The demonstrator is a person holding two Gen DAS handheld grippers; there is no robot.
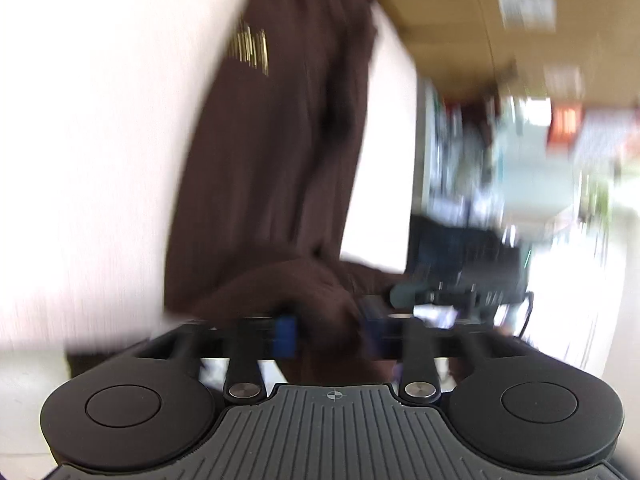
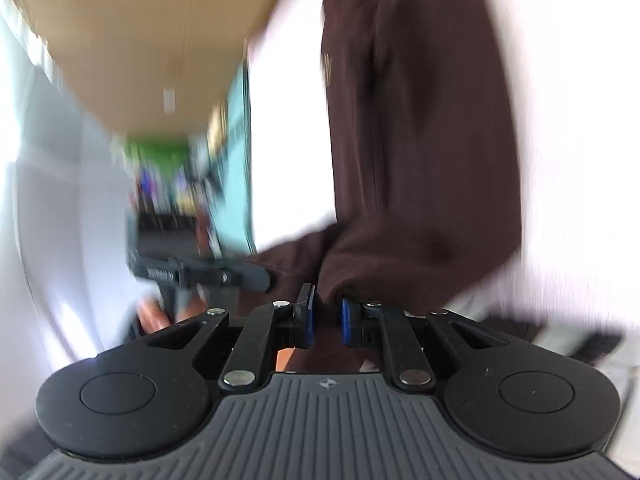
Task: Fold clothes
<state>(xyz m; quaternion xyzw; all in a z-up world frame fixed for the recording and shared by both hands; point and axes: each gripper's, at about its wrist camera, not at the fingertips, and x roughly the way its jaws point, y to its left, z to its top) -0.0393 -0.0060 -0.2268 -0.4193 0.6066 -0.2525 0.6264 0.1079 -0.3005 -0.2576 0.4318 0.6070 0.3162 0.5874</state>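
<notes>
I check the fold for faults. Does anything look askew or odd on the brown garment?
The dark brown fabric garment is bunched in a thick lump at the right gripper, not flat on the white surface. Blur hides finer detail.

left tool (image 1: 332,332) jaws spread, right tool (image 2: 326,322) narrow

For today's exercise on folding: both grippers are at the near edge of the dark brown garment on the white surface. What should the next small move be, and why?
Probably close the left gripper on the bunched near edge of the dark brown garment. Its blue pads stand wide with brown fabric between them, so that side looks ungripped, while the right gripper has fabric between its narrowly parted pads. Blur hides contact.
</notes>
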